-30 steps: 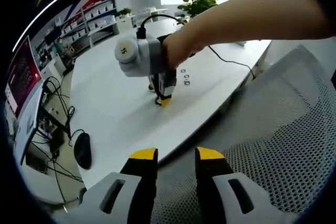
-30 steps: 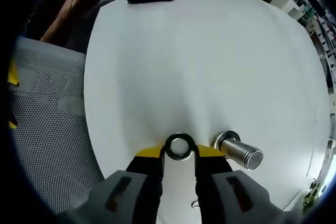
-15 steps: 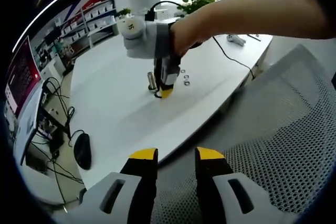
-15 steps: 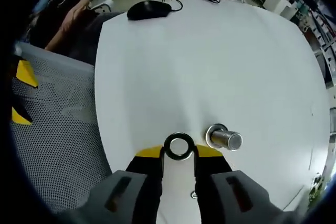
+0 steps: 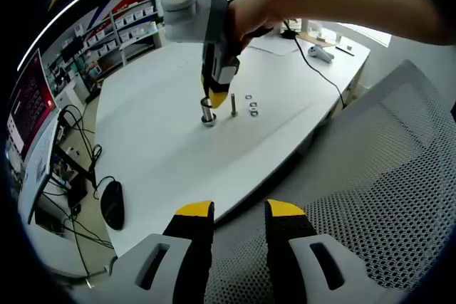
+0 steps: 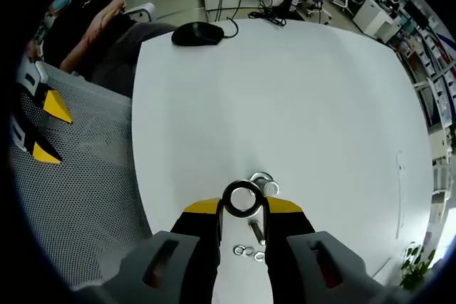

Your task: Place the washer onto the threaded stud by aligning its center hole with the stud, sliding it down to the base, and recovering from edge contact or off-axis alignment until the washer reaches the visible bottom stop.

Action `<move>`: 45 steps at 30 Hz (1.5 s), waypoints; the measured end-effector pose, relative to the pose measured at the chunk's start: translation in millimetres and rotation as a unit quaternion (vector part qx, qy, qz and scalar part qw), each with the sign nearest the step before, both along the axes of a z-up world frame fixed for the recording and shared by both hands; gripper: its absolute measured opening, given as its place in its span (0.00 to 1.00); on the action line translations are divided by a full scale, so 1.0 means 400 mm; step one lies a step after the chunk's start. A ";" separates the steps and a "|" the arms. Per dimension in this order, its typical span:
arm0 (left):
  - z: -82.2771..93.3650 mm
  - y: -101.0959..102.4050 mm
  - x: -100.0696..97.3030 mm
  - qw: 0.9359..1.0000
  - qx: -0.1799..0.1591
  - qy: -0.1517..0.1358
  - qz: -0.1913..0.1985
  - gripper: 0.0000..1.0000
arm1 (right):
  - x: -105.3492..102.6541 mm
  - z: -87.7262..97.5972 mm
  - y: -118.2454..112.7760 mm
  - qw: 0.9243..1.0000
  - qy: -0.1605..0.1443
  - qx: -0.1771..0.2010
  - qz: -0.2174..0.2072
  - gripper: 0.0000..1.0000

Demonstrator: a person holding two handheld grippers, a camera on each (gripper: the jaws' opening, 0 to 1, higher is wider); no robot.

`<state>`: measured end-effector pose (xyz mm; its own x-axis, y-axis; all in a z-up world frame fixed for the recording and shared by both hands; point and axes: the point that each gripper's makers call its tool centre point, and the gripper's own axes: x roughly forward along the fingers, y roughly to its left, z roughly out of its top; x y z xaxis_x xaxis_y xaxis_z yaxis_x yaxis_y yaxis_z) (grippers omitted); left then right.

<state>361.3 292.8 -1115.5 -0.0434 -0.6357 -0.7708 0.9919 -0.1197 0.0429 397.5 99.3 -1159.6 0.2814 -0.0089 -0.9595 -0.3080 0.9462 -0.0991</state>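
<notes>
My right gripper (image 6: 242, 208) is shut on a steel washer (image 6: 242, 198), held flat between its yellow tips. The threaded stud (image 6: 266, 185) stands upright on the white table (image 6: 299, 90), just beyond and right of the washer, seen almost end-on from above. In the left gripper view, a hand holds the right gripper (image 5: 216, 97) tip-down over the stud (image 5: 207, 114), washer off to one side of its top. My left gripper (image 5: 239, 211) hangs open above a mesh chair seat, holding nothing.
A loose bolt (image 6: 255, 231) and small washers (image 6: 246, 250) lie on the table near the stud. A black mouse (image 6: 201, 32) sits at the far edge. The grey mesh chair (image 6: 78, 197) borders the table. A seated person (image 6: 92, 23) is beyond it.
The right gripper has lifted with the washer and swung upright over the stud. The stud, seen from the side before, now appears almost end-on. The left gripper has not moved.
</notes>
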 end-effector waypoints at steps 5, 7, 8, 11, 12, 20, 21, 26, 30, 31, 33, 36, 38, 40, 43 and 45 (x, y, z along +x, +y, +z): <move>-0.002 0.001 -0.001 1.000 0.003 0.001 -0.001 0.27 | 0.011 0.002 -0.020 1.000 -0.002 -0.020 0.010 0.23; -0.003 0.000 -0.001 1.000 0.003 0.001 -0.001 0.27 | 0.013 0.000 -0.022 0.999 -0.002 -0.029 0.014 0.23; -0.003 -0.001 -0.001 1.000 0.004 0.002 -0.001 0.27 | 0.015 -0.003 -0.025 0.999 -0.002 -0.032 0.015 0.23; -0.004 -0.002 -0.002 1.000 0.005 0.003 -0.001 0.27 | 0.026 -0.018 -0.045 0.999 0.001 -0.037 0.013 0.23; -0.004 -0.002 -0.002 1.000 0.005 0.003 -0.001 0.27 | 0.029 -0.022 -0.049 0.999 0.002 -0.038 0.011 0.23; -0.006 -0.002 -0.001 1.000 0.007 0.005 0.003 0.27 | 0.029 -0.039 -0.064 0.999 0.020 -0.039 0.011 0.23; -0.006 -0.001 -0.001 1.000 0.007 0.005 0.004 0.27 | 0.027 -0.037 -0.059 0.999 0.021 -0.037 0.009 0.23; -0.006 0.000 -0.002 1.000 0.008 0.005 0.003 0.27 | 0.025 -0.047 -0.051 0.999 0.031 -0.028 0.008 0.23; -0.007 0.001 -0.003 1.000 0.009 0.006 0.002 0.27 | 0.026 -0.068 -0.054 0.999 0.041 -0.023 0.007 0.23; -0.007 0.001 -0.003 1.000 0.009 0.006 0.002 0.27 | 0.030 -0.075 -0.059 0.999 0.043 -0.022 0.007 0.23; -0.007 0.002 -0.003 1.000 0.009 0.005 0.001 0.26 | 0.029 -0.085 -0.058 0.999 0.046 -0.021 0.007 0.23; -0.007 0.002 -0.003 1.000 0.009 0.006 0.001 0.26 | 0.028 -0.092 -0.050 0.999 0.048 -0.015 0.002 0.23; -0.007 0.003 -0.003 1.000 0.009 0.006 0.001 0.26 | 0.035 -0.110 -0.060 0.998 0.052 -0.017 0.002 0.23; -0.007 0.003 -0.003 1.000 0.009 0.006 0.002 0.26 | 0.026 -0.122 -0.054 0.998 0.059 -0.018 0.003 0.23; -0.008 0.003 -0.003 1.000 0.010 0.006 0.001 0.26 | 0.028 -0.137 -0.048 0.998 0.062 -0.015 0.010 0.23; -0.008 0.002 -0.003 1.000 0.010 0.006 0.001 0.26 | 0.020 -0.138 -0.036 0.998 0.063 -0.013 0.010 0.23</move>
<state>360.2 293.7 -1118.5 -0.0507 -0.6210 -0.7822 0.9926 -0.1178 0.0291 405.6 84.9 -1214.9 0.1587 -0.0290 -0.9869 -0.3386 0.9374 -0.0820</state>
